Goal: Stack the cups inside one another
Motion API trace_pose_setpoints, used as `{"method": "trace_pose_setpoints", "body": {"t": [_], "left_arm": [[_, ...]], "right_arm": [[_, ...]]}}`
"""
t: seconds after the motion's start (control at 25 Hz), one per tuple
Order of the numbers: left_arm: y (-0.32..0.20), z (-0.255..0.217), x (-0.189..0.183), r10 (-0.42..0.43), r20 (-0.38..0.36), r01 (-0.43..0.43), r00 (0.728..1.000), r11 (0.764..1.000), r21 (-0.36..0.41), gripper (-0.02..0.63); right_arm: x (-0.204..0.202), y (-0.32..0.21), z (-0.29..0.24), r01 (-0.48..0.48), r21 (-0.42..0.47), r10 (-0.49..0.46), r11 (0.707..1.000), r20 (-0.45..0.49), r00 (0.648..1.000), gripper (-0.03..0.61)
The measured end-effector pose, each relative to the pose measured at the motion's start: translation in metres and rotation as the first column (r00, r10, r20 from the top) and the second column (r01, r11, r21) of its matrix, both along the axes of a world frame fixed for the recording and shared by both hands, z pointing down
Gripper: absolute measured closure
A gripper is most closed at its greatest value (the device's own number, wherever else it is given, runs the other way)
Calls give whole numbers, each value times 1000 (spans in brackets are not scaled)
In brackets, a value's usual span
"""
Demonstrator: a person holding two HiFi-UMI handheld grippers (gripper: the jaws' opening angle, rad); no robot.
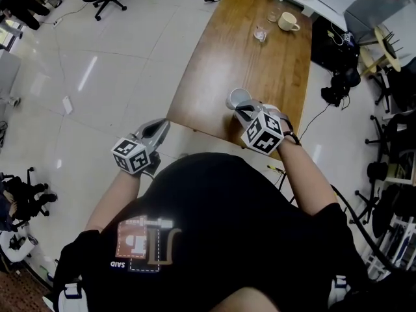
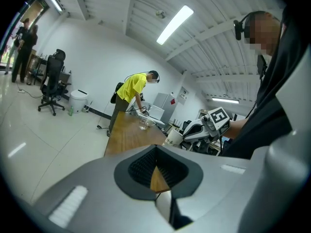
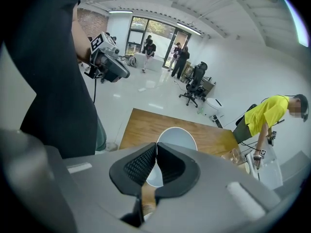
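The left gripper [image 1: 159,129] hangs just off the table's [image 1: 260,70] near corner, above glossy pale floor [image 1: 117,77] tiles, at about 8 o'clock from the cup [image 1: 238,97]. Its ribbed black pads [image 2: 143,166] are pressed together with nothing between them. The table is a long board of warm, grained wood. Over its near end the right gripper [image 1: 247,111] pinches the cup by its near wall at the rim, so the cup juts out from the fingertips towards 11 o'clock. The cup is smooth, white and round-mouthed, tilted so that its hollow inside shows. Whether its base touches the wood cannot be told. At the table's far end, around 1 o'clock from the cup, stand a small clear glass [image 1: 261,34] and a cream mug [image 1: 286,21] with a handle.
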State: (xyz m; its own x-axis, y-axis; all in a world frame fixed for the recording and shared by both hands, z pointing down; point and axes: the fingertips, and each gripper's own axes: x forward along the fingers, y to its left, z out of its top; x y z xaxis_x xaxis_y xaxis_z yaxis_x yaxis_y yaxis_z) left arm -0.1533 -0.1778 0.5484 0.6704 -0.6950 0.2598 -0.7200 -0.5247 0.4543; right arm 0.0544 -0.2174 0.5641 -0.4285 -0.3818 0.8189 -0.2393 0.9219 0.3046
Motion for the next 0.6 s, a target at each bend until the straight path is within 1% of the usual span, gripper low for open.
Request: {"method": "trace_pose_setpoints", "body": {"t": [0.32, 0.6], "left_arm": [[-4, 0, 12, 19, -6, -19, 1000, 1000, 1, 612], [-8, 1, 24, 39, -10, -39, 999, 999, 3, 612]], "right_arm": [[39, 4, -5, -49, 5, 49, 999, -15, 999, 554], [66, 11, -7, -65, 8, 65, 998, -39, 997, 554]]}}
